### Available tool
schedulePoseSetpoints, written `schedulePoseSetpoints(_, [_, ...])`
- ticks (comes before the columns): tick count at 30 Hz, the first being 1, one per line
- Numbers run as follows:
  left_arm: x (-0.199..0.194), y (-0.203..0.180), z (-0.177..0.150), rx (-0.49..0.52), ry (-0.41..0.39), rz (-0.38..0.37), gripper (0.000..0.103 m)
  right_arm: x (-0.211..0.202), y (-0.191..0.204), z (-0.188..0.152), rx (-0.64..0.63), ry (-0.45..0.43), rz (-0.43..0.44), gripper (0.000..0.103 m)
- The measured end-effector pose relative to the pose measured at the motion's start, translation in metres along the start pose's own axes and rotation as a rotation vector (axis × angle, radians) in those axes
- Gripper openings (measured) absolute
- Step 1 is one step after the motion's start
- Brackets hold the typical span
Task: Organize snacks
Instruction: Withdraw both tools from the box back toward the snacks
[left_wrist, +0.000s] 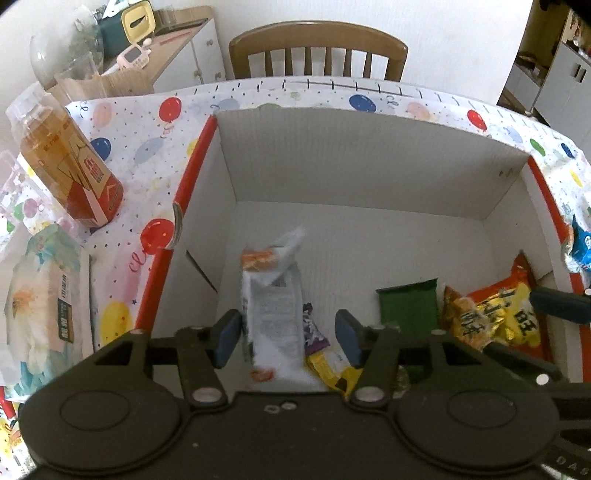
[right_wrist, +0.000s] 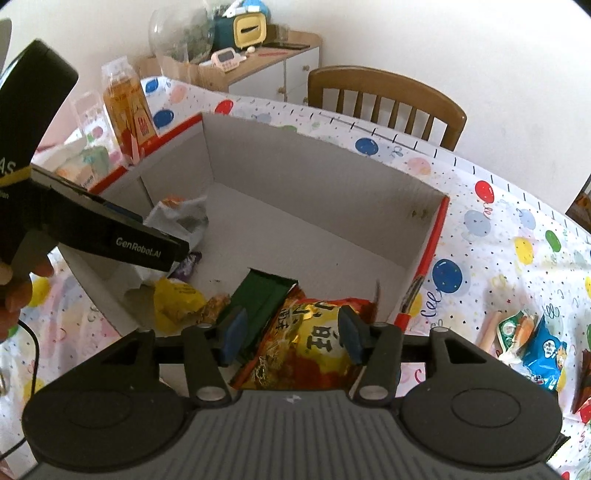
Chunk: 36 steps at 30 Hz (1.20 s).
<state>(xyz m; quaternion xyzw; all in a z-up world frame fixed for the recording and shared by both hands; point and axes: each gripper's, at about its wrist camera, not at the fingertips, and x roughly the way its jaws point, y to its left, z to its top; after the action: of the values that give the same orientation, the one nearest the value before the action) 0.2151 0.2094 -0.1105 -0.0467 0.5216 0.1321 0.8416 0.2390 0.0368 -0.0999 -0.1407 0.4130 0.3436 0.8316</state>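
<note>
I look down into the cardboard box (left_wrist: 369, 229), which stands on the bench (right_wrist: 491, 236) and already holds several snacks. It is stiff but light, so I judge it can slide if I push a wall.

The biggest snack is the orange and yellow bag (right_wrist: 314, 343), lying in the box corner under my right tool (right_wrist: 291, 338). Its jaws stand apart and do not press it. The bag looks puffed, light and slippery, and I think the contents break easily, so I would pinch the flat sealed edge.

The white packet (left_wrist: 271, 314) hangs blurred between the jaws of my left tool (left_wrist: 290, 338), which stand apart, the pads not pressing it. It seems thin, soft and very light.

The green packet (right_wrist: 258, 299) lies flat between them. The small blue packet (right_wrist: 543, 354) waits on the bench outside, best taken by its crimped end.
</note>
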Motion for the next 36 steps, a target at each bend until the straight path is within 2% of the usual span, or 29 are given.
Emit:
schedulePoseSetpoints(2, [-0.006,0.000,0.000,-0.002,-0.013,-0.003,0.058,-0.007,-0.003,0.000,0.004,-0.011,0.011,0.061])
schedulePoseSetpoints(5, [-0.016,-0.001,0.000,0.005,-0.042,-0.004,0.064,-0.019,-0.007,-0.001,0.006,-0.032,0.023,0.062])
schedulePoseSetpoints(10, [-0.034,-0.006,-0.003,0.013,-0.083,-0.020,0.067,-0.041,-0.019,-0.004,0.045,-0.070,0.051,0.065])
schedulePoseSetpoints(12, [-0.042,-0.008,-0.004,0.007,-0.093,-0.034,0.074,-0.050,-0.023,-0.006,0.048,-0.093,0.060,0.072])
schedulePoseSetpoints(17, [-0.064,-0.018,-0.008,0.012,-0.137,-0.067,0.076,-0.075,-0.032,-0.010,0.064,-0.140,0.085,0.074])
schedulePoseSetpoints(20, [-0.077,-0.025,-0.010,0.014,-0.166,-0.087,0.079,-0.091,-0.038,-0.013,0.080,-0.174,0.094,0.079])
schedulePoseSetpoints(32, [-0.121,-0.068,-0.021,0.081,-0.284,-0.145,0.090,-0.152,-0.070,-0.039,0.129,-0.303,0.110,0.083])
schedulePoseSetpoints(36, [-0.132,-0.083,-0.027,0.098,-0.323,-0.166,0.096,-0.170,-0.089,-0.056,0.154,-0.328,0.076,0.083])
